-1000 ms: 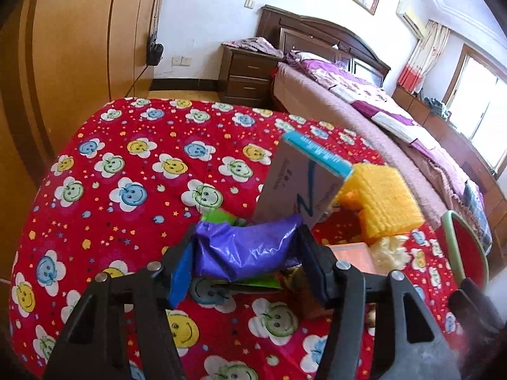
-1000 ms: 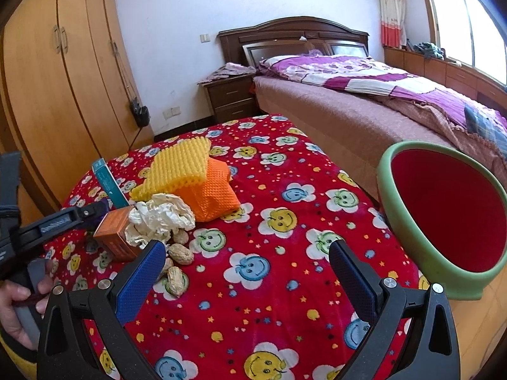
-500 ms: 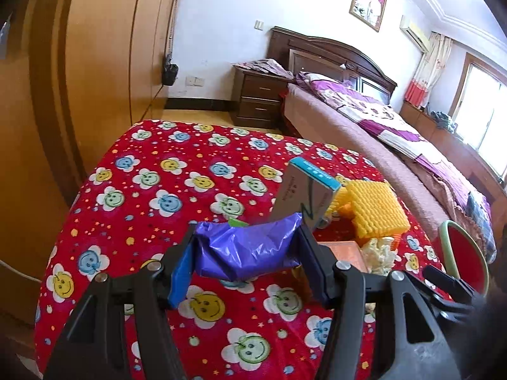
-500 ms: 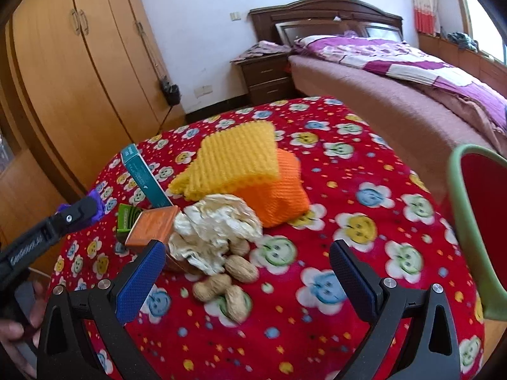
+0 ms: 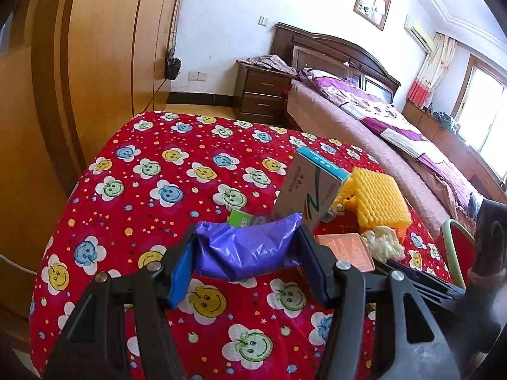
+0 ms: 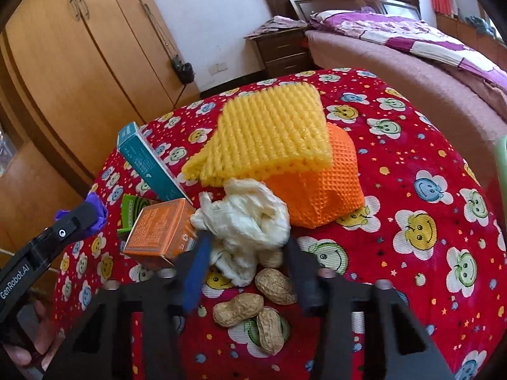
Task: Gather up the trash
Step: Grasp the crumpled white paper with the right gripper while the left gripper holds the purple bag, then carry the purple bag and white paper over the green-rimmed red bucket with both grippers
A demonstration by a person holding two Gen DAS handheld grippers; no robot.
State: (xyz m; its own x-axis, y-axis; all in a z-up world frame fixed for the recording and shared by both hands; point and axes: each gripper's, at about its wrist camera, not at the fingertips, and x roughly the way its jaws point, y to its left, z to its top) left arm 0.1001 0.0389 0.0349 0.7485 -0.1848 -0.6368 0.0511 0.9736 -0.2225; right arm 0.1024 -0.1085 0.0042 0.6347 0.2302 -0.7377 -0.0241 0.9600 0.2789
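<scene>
My left gripper (image 5: 245,255) is shut on a crumpled purple plastic bag (image 5: 244,250), held above the red smiley-print tablecloth (image 5: 152,196); it also shows at the left of the right wrist view (image 6: 79,218). My right gripper (image 6: 250,269) is half closed, its fingers on either side of a crumpled white plastic wad (image 6: 247,218) without pinching it. Several peanuts (image 6: 250,307) lie just below. An orange box (image 6: 161,234), a green packet (image 6: 134,205), a teal-edged box (image 6: 145,161) and yellow (image 6: 269,133) and orange (image 6: 323,186) foam nets lie around.
A green-rimmed red bin (image 5: 456,253) stands off the table's right side. A wooden wardrobe (image 6: 79,72) is at the left, with a nightstand (image 6: 282,50) and a bed (image 6: 412,50) behind the table.
The left gripper rose and drew back with the purple bag. The right gripper moved forward and down to the white wad, and its fingers narrowed around it.
</scene>
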